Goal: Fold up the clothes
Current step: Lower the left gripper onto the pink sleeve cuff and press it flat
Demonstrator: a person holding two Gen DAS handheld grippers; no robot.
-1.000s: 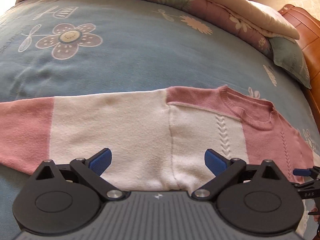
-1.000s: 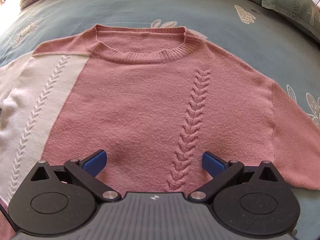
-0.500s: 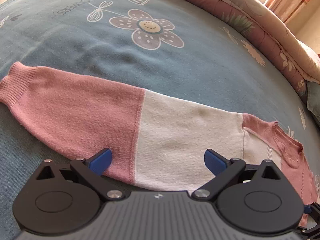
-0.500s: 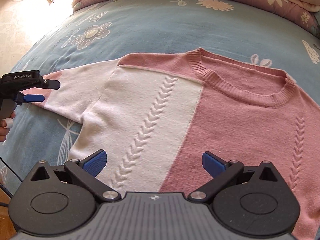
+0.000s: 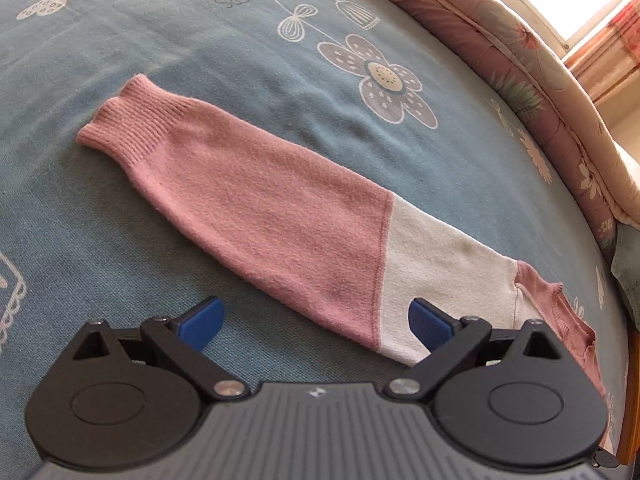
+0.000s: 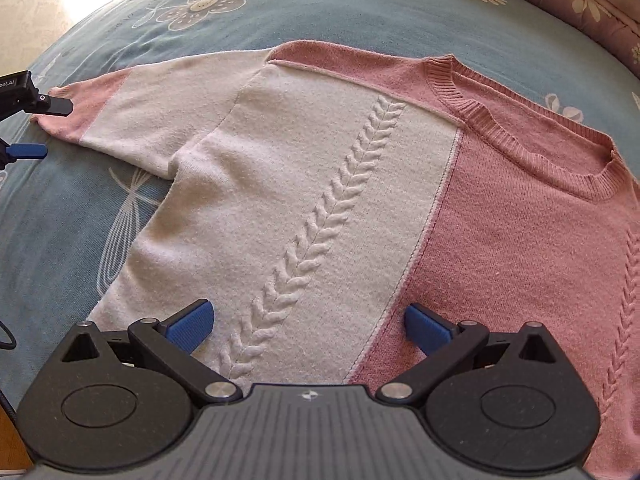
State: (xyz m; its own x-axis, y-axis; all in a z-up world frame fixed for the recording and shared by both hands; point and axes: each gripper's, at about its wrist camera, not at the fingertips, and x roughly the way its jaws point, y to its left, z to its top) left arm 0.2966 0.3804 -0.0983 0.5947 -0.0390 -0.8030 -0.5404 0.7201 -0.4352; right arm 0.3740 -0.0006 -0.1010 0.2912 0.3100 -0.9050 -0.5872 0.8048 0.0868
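My left gripper and right gripper both gape wide, empty, over the sweater lying flat on the bed.

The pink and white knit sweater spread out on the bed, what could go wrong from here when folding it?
1. The left gripper hangs open over the middle of the pink and white knit sweater's sleeve, not its ribbed cuff; a grasp there could leave the cuff trailing.
2. The right gripper is open over the cable-knit white panel; closing might pinch only the top layer.
3. The blue floral bedspread looks soft; it may bunch.
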